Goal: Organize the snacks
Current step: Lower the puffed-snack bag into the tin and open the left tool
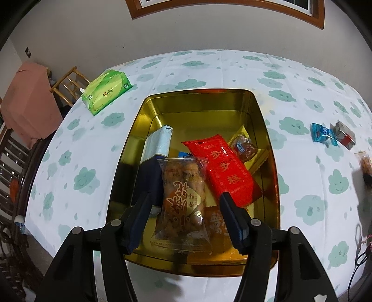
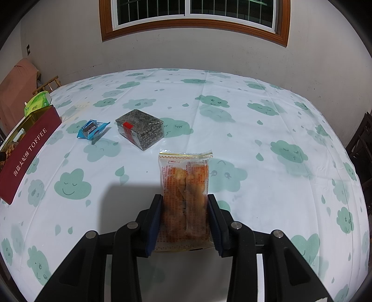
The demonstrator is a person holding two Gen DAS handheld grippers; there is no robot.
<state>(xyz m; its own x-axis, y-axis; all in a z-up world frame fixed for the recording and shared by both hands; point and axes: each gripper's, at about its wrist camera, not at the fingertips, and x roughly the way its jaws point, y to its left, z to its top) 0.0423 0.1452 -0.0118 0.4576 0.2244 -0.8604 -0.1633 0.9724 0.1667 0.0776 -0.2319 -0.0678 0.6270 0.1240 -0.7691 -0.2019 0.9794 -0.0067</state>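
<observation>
A gold tin (image 1: 260,111) with a red side marked TOFFEE (image 2: 30,153) holds a red packet (image 1: 223,167), a pale blue pack (image 1: 158,144), a wrapped round pastry (image 1: 244,146) and a clear pack of fried snack (image 1: 181,197). My left gripper (image 1: 186,196) hangs over the tin's near end, open. The clear pack lies between its fingers with a gap on each side. My right gripper (image 2: 184,197) is shut on an orange-printed snack packet (image 2: 184,185) and holds it above the tablecloth. A blue-wrapped snack (image 2: 93,130) and a grey block with red tape (image 2: 139,130) lie on the table.
A green tissue pack (image 1: 107,93) sits beyond the tin near the table's far left edge. A wooden chair (image 1: 67,86) and a pink-covered shape (image 1: 28,104) stand past that edge. The wall and a window (image 2: 193,14) are behind. Dark cables (image 1: 362,253) hang at the right.
</observation>
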